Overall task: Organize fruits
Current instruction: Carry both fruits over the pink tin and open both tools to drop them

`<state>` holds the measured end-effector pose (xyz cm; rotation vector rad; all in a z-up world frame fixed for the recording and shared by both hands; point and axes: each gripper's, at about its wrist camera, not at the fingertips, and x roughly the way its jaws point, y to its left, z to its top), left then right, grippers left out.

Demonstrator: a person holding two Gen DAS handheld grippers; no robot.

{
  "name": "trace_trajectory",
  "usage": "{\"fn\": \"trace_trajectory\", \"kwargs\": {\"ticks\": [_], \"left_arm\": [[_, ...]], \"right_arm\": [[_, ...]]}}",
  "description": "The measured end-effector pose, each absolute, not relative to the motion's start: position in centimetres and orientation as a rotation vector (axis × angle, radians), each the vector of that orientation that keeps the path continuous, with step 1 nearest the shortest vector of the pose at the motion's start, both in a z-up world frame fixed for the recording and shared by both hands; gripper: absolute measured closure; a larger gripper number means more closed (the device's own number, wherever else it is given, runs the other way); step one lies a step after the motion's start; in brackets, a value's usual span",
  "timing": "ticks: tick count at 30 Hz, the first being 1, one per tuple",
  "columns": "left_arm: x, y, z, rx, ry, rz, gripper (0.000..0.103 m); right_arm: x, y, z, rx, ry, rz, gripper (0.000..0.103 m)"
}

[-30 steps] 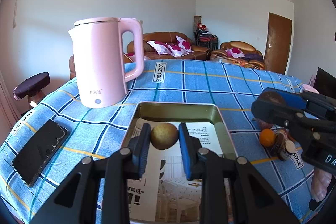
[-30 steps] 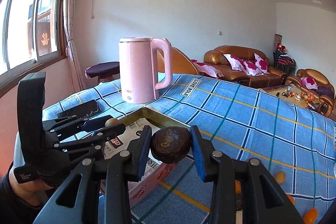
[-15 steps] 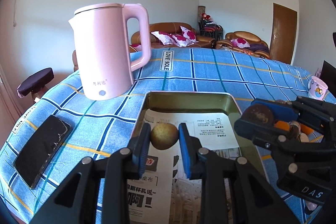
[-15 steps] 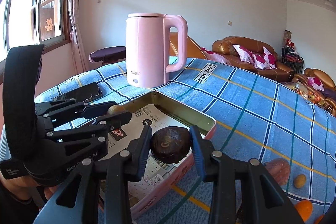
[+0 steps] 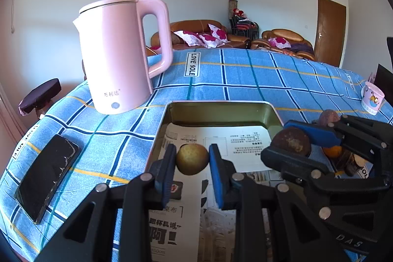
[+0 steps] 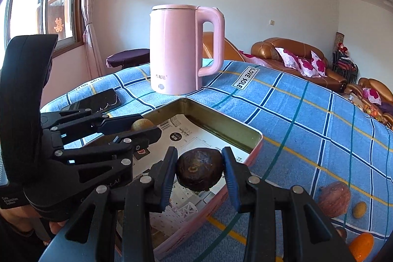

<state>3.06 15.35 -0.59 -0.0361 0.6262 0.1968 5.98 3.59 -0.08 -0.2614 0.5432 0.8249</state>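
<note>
I am holding a small yellow-brown fruit [image 5: 192, 158] squarely between the blue pads of my left fingers [image 5: 164, 171], which are clamping it on both sides above the paper-lined tin tray [image 5: 216, 112]. I am gripping a dark brown fruit [image 6: 199, 170] the same way in my right fingers [image 6: 232, 178], pads pressing its flanks, and it is hanging over the tray's near pink rim [image 6: 255, 154]. Both grippers are sitting side by side over the tray. Loose fruits [image 6: 334, 198] are lying on the blue checked counter cloth [image 6: 307, 114] right of the tray. A pink kettle [image 5: 120, 53] is standing beyond it, a phone [image 5: 46, 176] lying to its left.
</note>
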Motion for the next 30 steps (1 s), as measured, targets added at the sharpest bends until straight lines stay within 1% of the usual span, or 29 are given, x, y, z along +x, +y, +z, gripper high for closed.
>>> {"fn": "trace_trajectory", "kwargs": {"ticks": [21,29,30], "left_arm": [[4.2,15.9,-1.5,-0.033,0.71,0.216,0.075],[4.2,16.0,-1.5,-0.037,0.707,0.227,0.072],[4.1,16.1,-1.5,-0.037,0.705,0.23,0.071]], "right_arm": [[6.9,4.7,-1.4,-0.3,0.594,0.803,0.063],[6.9,4.8,-1.4,-0.3,0.601,0.812,0.063],[6.9,4.7,-1.4,-0.297,0.601,0.812,0.063]]}}
